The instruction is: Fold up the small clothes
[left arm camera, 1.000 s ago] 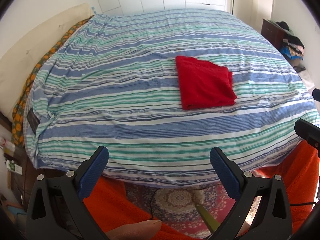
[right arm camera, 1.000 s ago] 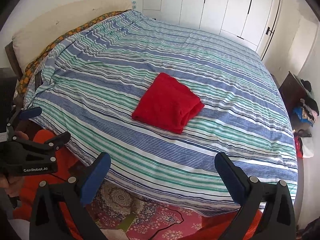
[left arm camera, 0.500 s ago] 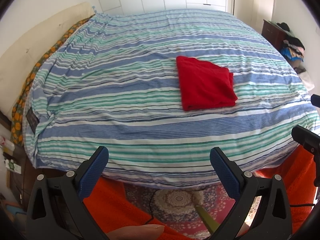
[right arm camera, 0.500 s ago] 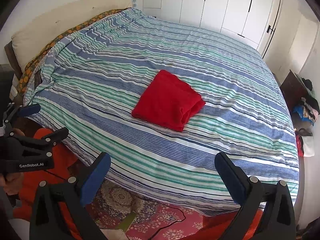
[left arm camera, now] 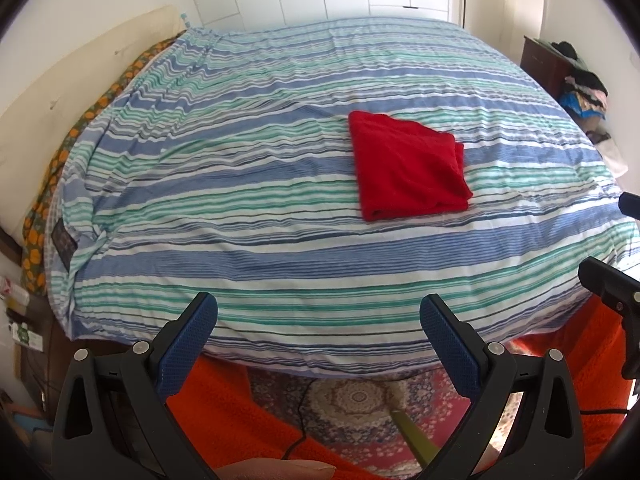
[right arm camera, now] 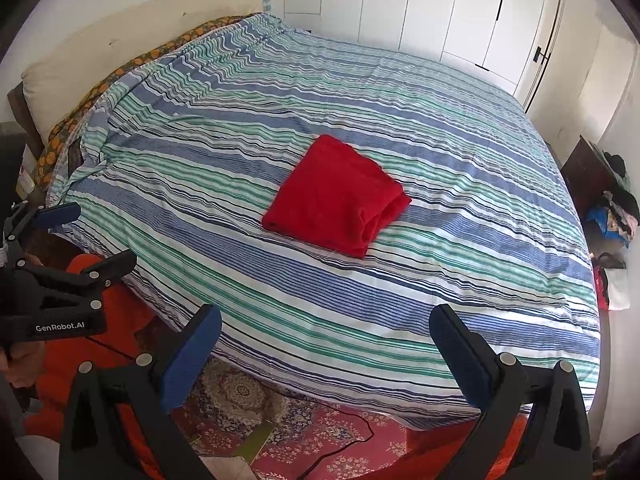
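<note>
Red garment [left arm camera: 408,168] is lying folded into a compact, roughly square bundle on the striped bedspread [left arm camera: 240,208], sitting a little right of the bed's middle in the left wrist view and near the centre in the right wrist view [right arm camera: 336,196]; layered fold edges are showing along its right side, top face is lying flat, nothing is touching it. Bedspread, in blue, green and white stripes [right arm camera: 440,280], is covering the whole bed and hanging over the near edge. Left gripper [left arm camera: 318,328] is hovering off the near edge of the bed, jaws spread wide, blue pads [left arm camera: 188,344] well apart, holding nothing, well apart from the garment. Right gripper [right arm camera: 324,344] is likewise hovering short of the bed edge, jaws spread wide, pads [right arm camera: 192,360] gripping nothing. In the right wrist view the left gripper's black body [right arm camera: 52,292] is showing at the left edge with white lettering on it, a hand [right arm camera: 20,360] partly visible below it. In the left wrist view a black finger of the right gripper [left arm camera: 608,284] is entering from the right edge. Below the grippers, orange-red knit fabric [left arm camera: 240,412] is lying over a patterned rug [left arm camera: 352,400]. Cream headboard [left arm camera: 80,76] is running along the bed's left side, with an orange-patterned cloth [left arm camera: 48,184] edging it. White wardrobe doors [right arm camera: 440,8] are standing behind the bed. A dark cabinet [right arm camera: 588,176] with a pile of mixed clothes [right arm camera: 616,216] is standing at the right
</note>
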Tool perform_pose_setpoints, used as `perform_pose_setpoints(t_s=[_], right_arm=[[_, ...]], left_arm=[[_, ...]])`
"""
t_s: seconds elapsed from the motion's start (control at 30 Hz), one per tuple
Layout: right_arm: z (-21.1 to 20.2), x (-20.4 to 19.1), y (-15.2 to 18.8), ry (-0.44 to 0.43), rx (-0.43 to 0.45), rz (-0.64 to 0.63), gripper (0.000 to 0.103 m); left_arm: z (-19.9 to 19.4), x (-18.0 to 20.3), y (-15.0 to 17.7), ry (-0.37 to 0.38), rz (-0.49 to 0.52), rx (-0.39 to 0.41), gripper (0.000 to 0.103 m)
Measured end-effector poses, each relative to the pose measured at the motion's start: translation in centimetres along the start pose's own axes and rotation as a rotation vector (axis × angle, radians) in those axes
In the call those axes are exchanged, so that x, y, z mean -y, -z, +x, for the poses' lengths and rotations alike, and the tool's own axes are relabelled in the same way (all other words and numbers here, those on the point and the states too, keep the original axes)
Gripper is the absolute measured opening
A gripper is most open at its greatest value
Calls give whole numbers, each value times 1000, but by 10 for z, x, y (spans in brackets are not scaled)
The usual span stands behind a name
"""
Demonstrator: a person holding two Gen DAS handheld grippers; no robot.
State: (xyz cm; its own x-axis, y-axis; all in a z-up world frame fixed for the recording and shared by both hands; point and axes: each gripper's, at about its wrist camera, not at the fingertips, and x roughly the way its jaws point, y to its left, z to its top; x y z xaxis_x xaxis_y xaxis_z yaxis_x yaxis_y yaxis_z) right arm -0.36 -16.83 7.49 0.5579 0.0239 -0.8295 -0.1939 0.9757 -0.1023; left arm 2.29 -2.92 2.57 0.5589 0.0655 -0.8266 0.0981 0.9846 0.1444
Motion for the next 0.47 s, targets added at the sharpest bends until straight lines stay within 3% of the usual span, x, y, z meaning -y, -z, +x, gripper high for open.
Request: perform_pose_setpoints(t_s=[0.47], right_arm=[[1,-3,1,0,3,3,102]], left_arm=[[3,-2,2,29,-11,-19,102]])
